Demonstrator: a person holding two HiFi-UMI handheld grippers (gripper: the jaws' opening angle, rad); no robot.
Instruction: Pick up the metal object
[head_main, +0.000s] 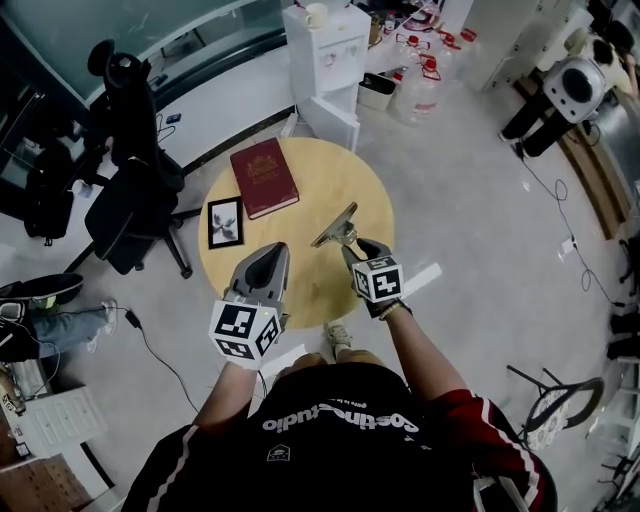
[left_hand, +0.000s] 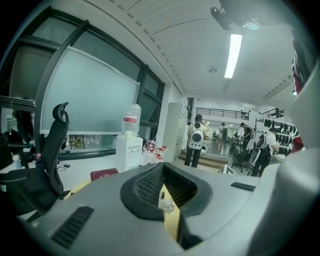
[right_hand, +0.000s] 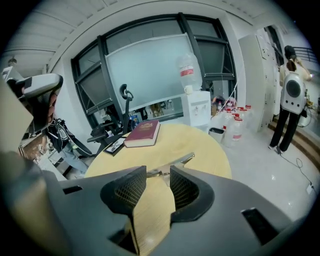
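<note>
Presently the right tool (right_hand: 158, 176) is open and empty; the metal clip (right_hand: 183, 160) could be pushed away if approached crookedly.

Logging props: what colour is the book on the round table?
Dark red; the book shows best in the head view.

Slim silvery metal object (head_main: 335, 227), clip-like, one long arm tapering to a narrow tip. Lying flat on the round wooden table (head_main: 330, 175), just right of centre, well in from every edge. Set diagonally, narrow tip toward the far right edge.
</note>
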